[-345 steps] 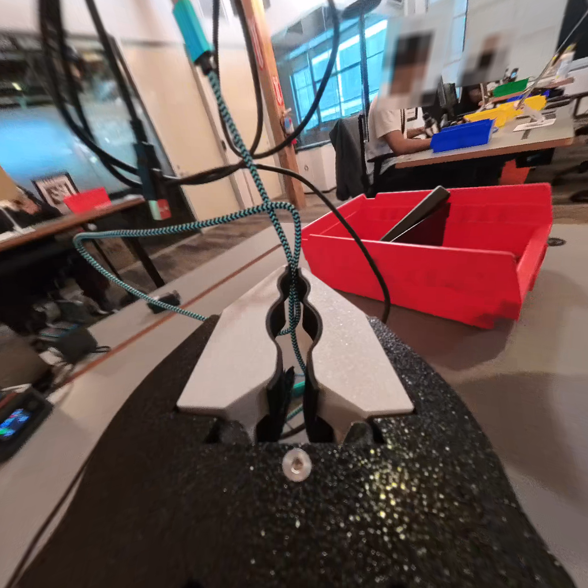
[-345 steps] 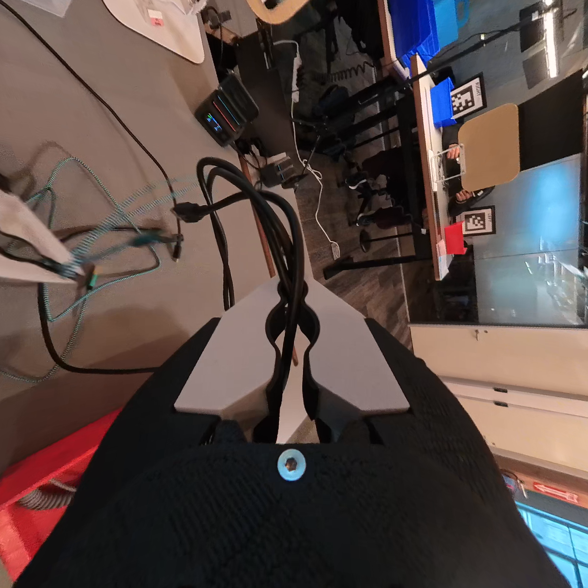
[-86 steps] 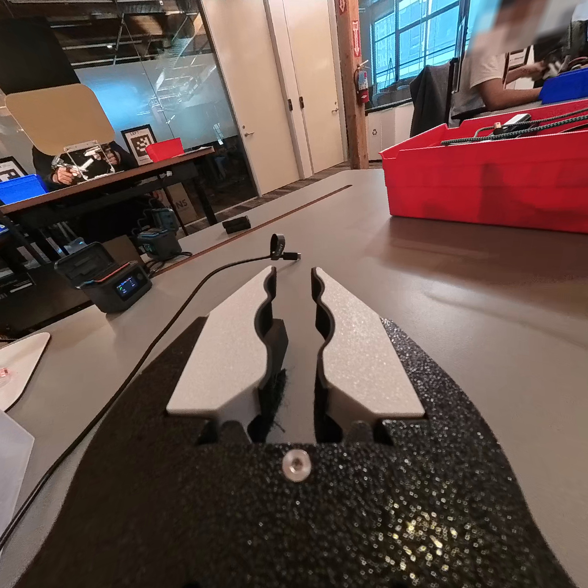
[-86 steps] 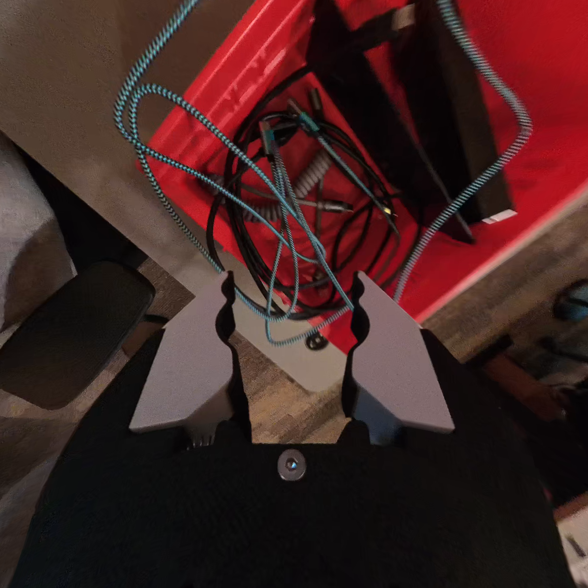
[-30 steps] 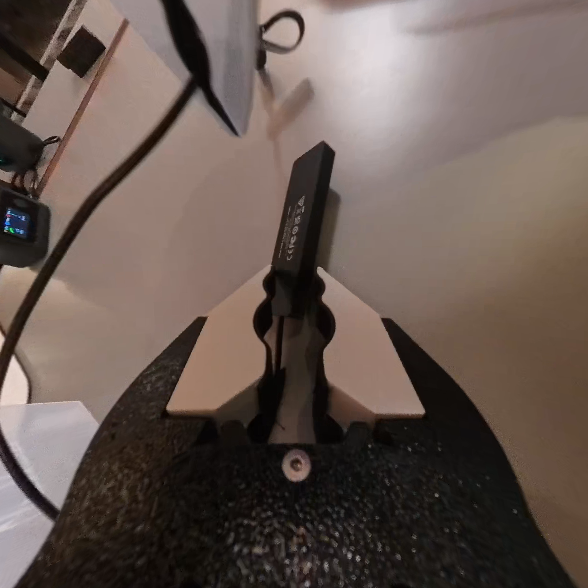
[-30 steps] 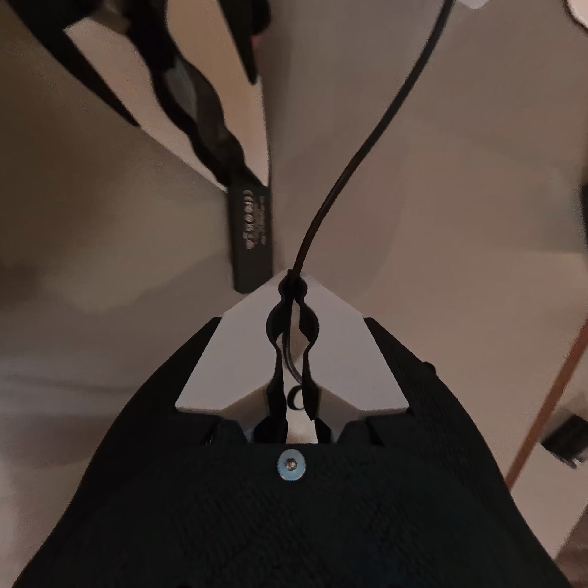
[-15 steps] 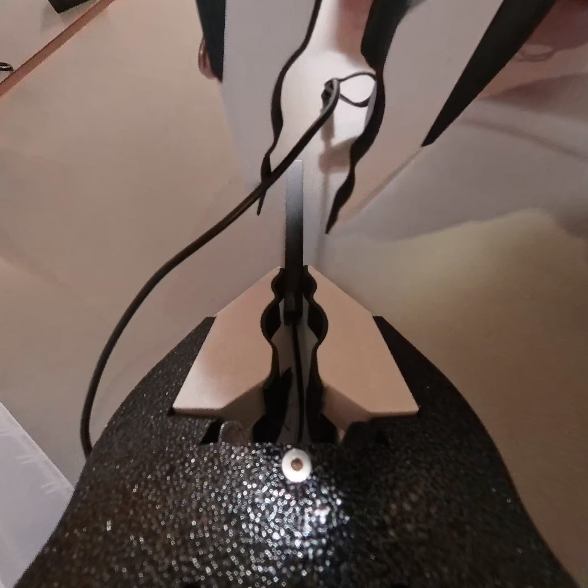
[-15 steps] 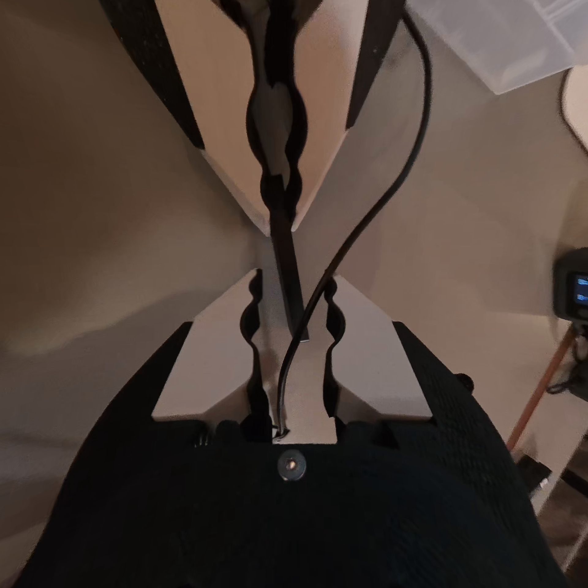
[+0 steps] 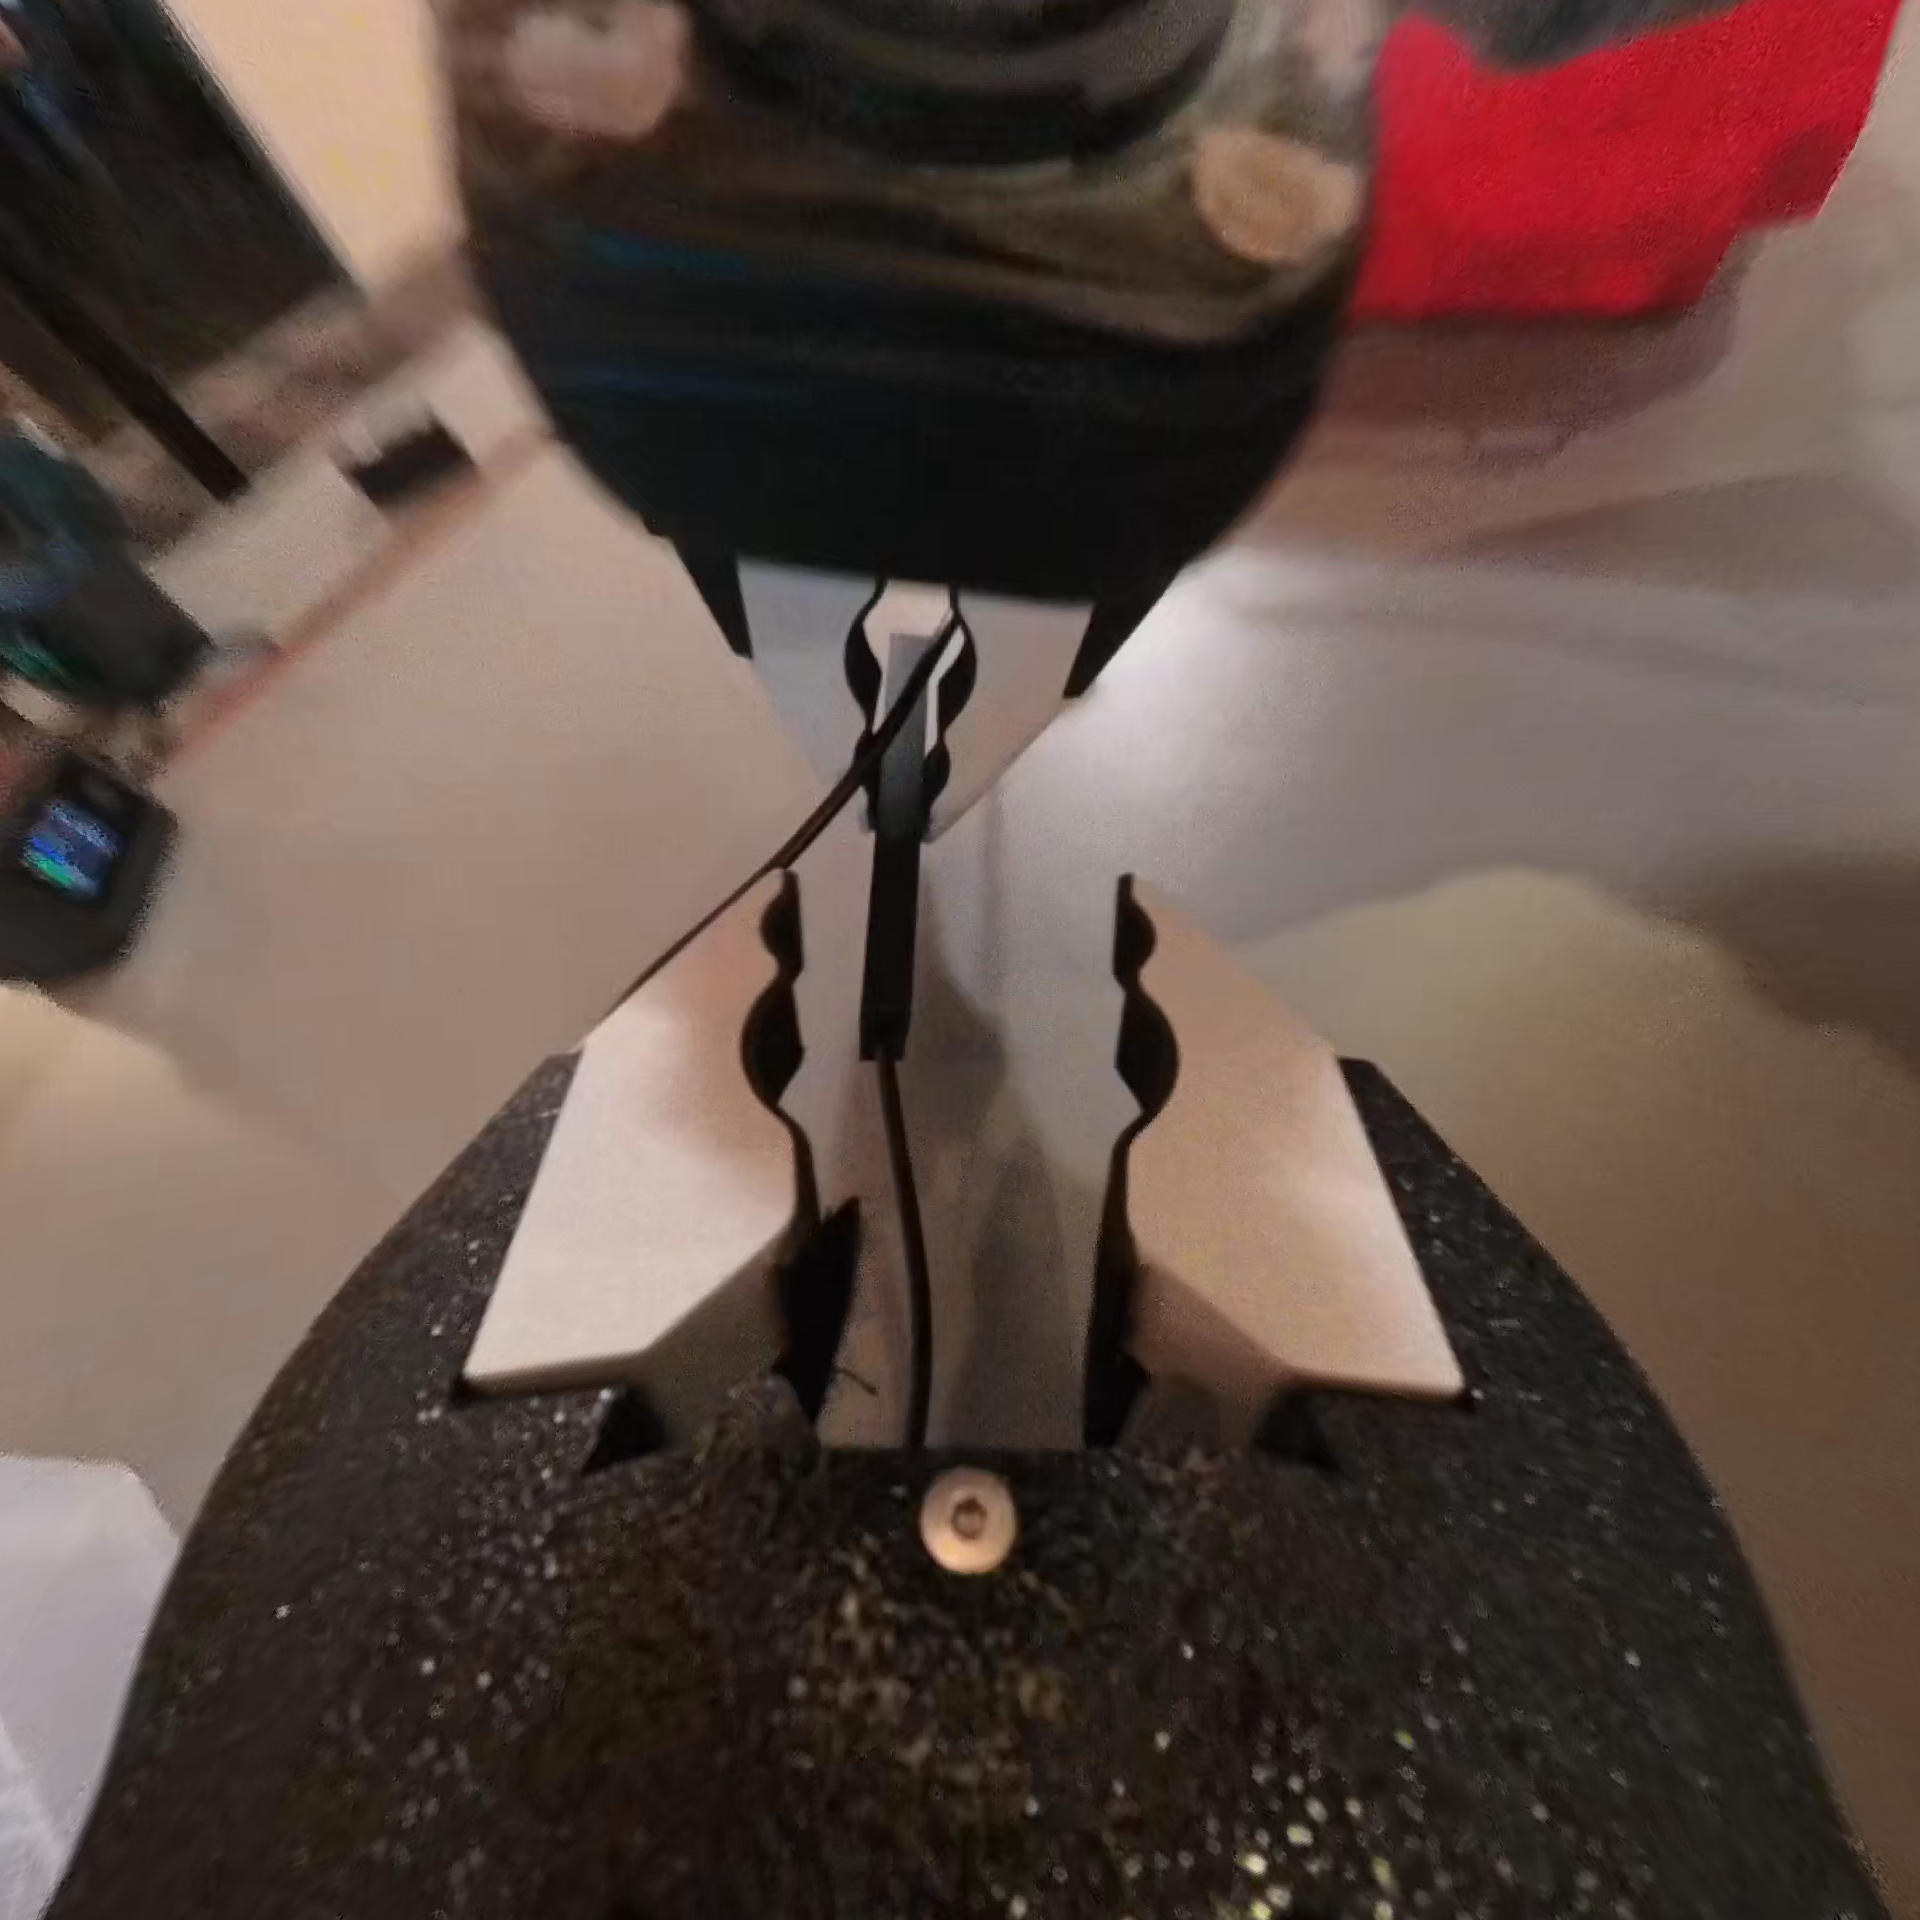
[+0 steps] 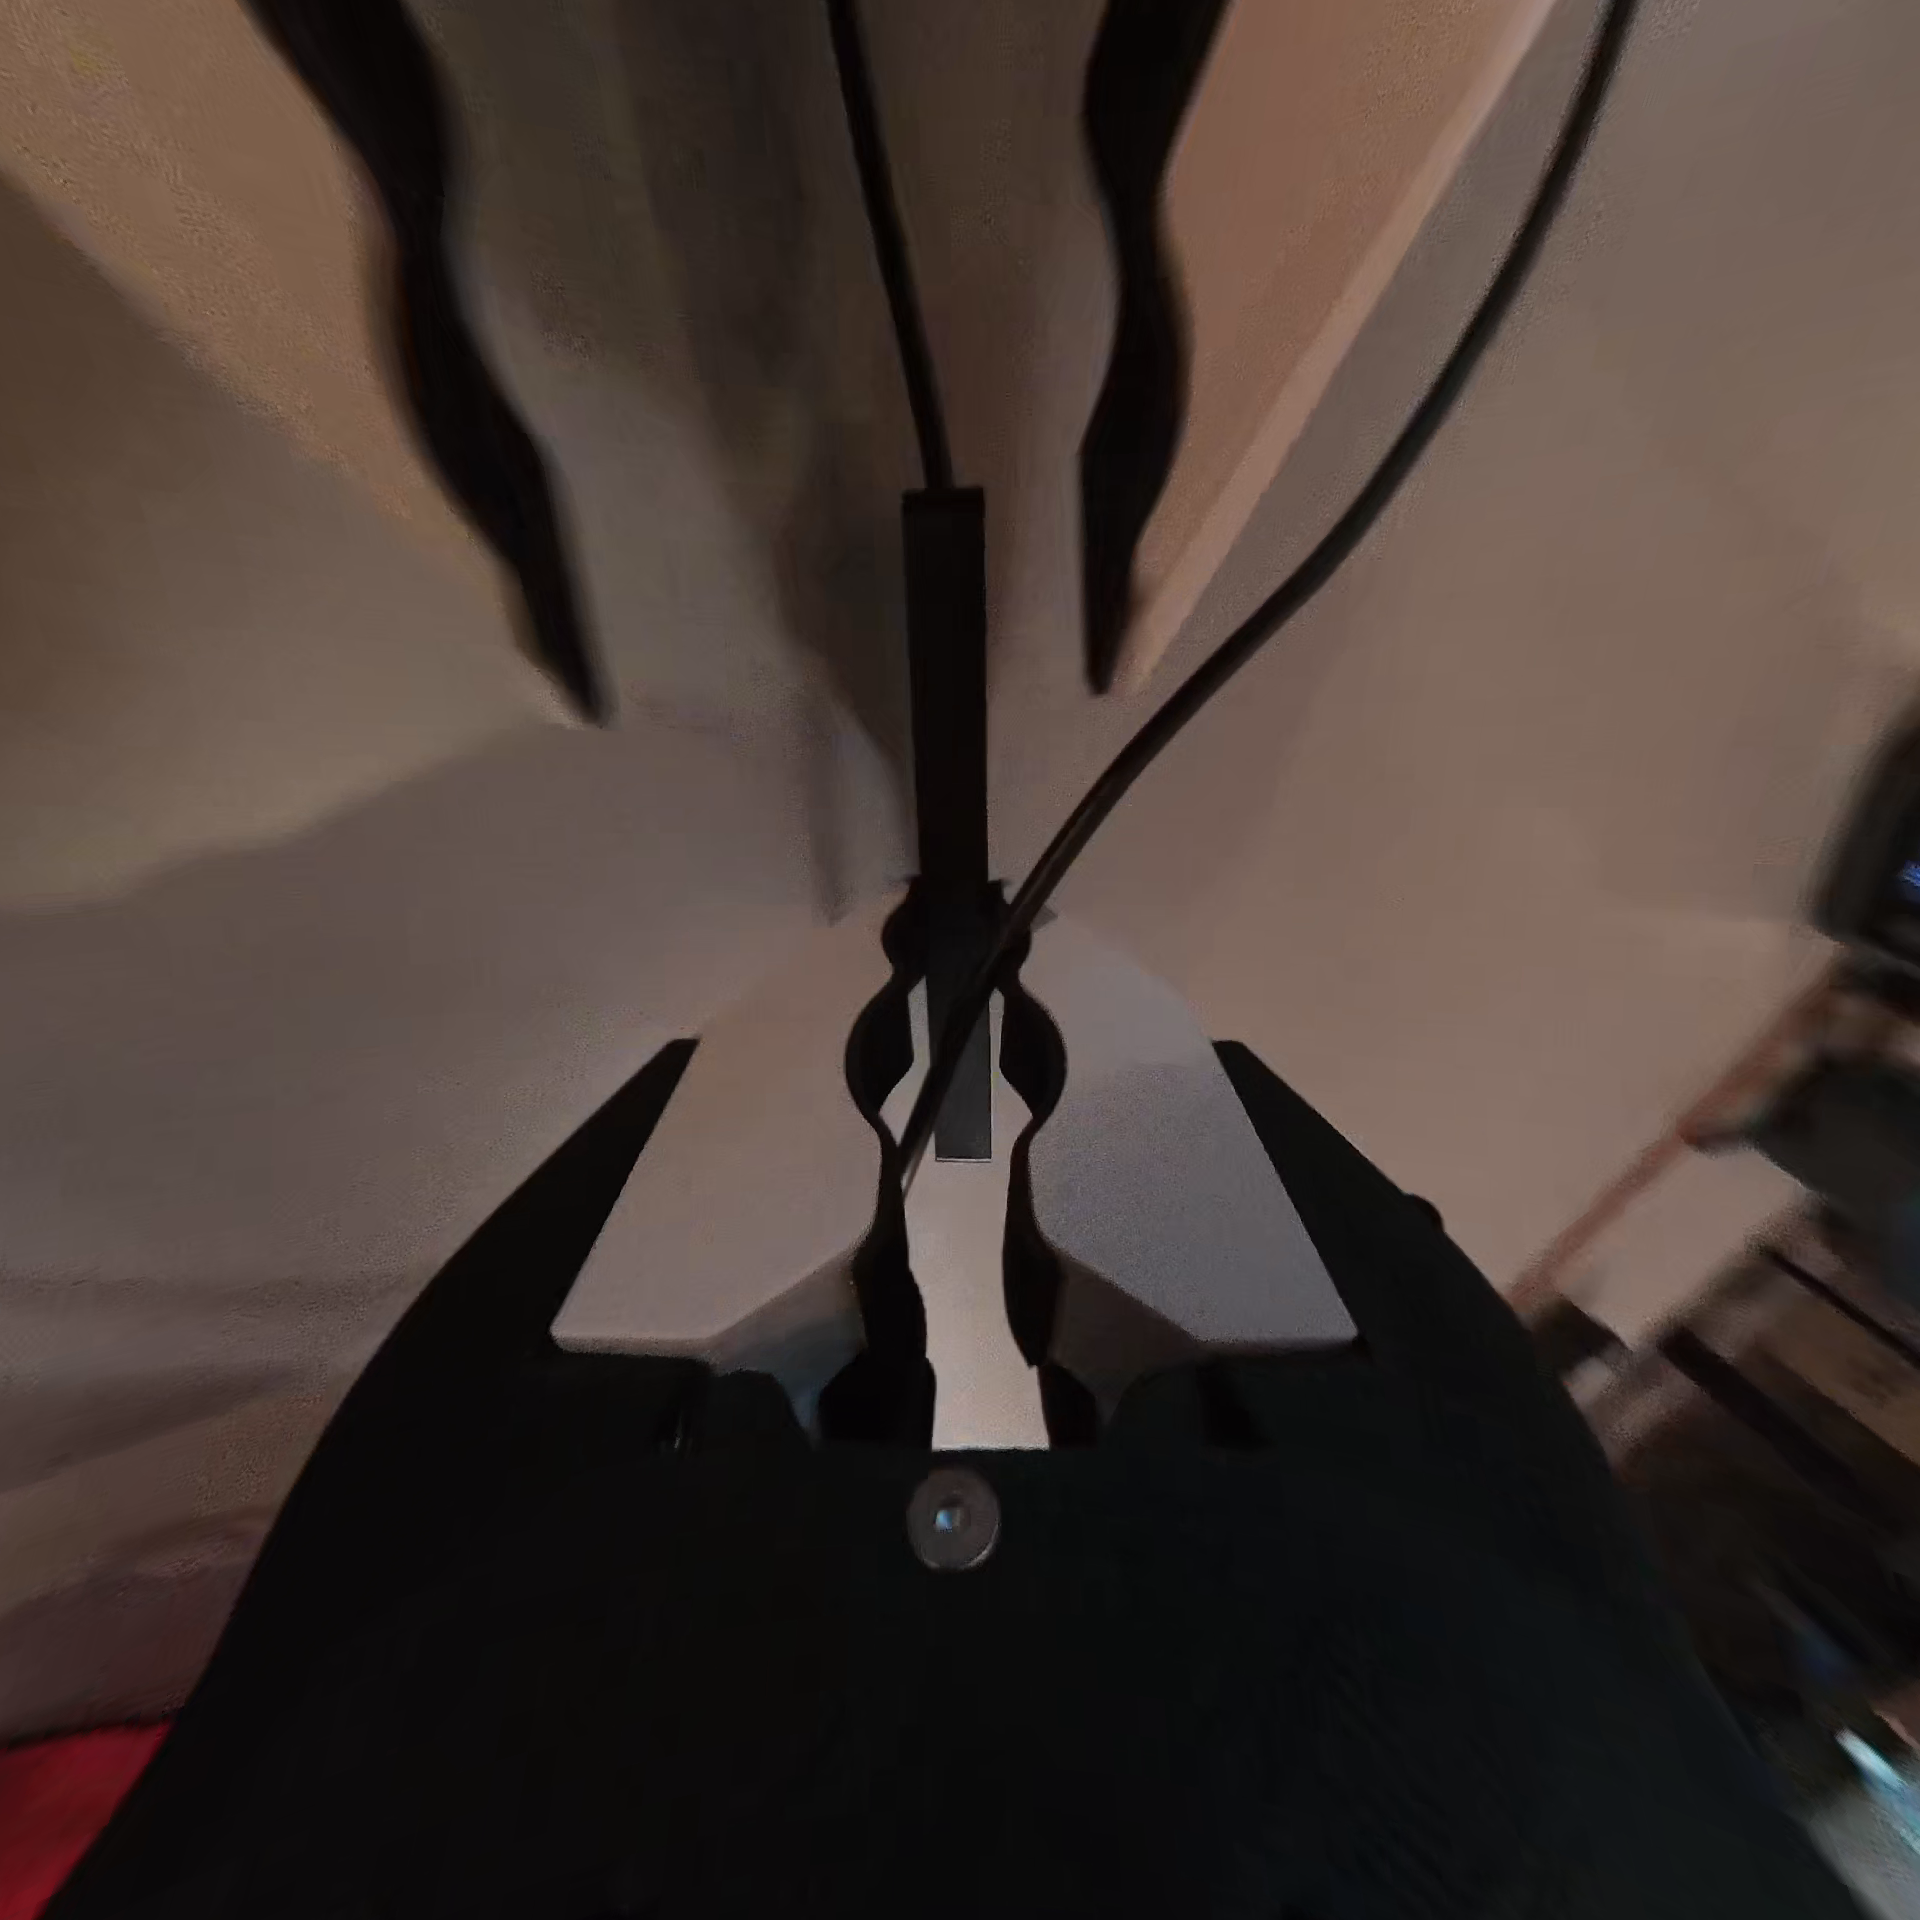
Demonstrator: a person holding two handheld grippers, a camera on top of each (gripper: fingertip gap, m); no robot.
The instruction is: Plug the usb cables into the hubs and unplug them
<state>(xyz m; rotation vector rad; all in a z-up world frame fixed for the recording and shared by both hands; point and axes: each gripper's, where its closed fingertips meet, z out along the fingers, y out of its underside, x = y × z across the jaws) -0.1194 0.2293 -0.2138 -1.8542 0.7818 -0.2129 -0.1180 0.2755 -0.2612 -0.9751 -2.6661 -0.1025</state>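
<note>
A thin black usb hub [image 9: 894, 935] hangs edge-on above the beige table [image 9: 1455, 1039], between the two grippers, which face each other. My right gripper [image 10: 961, 904] is shut on the hub's [image 10: 943, 644] end, and a black usb cable [image 10: 1351, 540] is pinched in the same jaws. My left gripper [image 9: 954, 888] is open, with its fingers on either side of the hub's near end and not touching it. The hub's own thin lead [image 9: 909, 1195] runs back between the left fingers. The right gripper also shows in the left wrist view [image 9: 902, 821], and the left gripper in the right wrist view [image 10: 842, 691].
A red bin [image 9: 1610, 156] stands at the far right of the table. A small dark device with a lit screen [image 9: 73, 862] sits at the left edge. A white object [image 9: 62, 1558] lies at the lower left. Both views are motion-blurred.
Half a second ago my left gripper was shut on the hub and the right was open around its far end. Now the right has shut on the hub and the left has opened.
</note>
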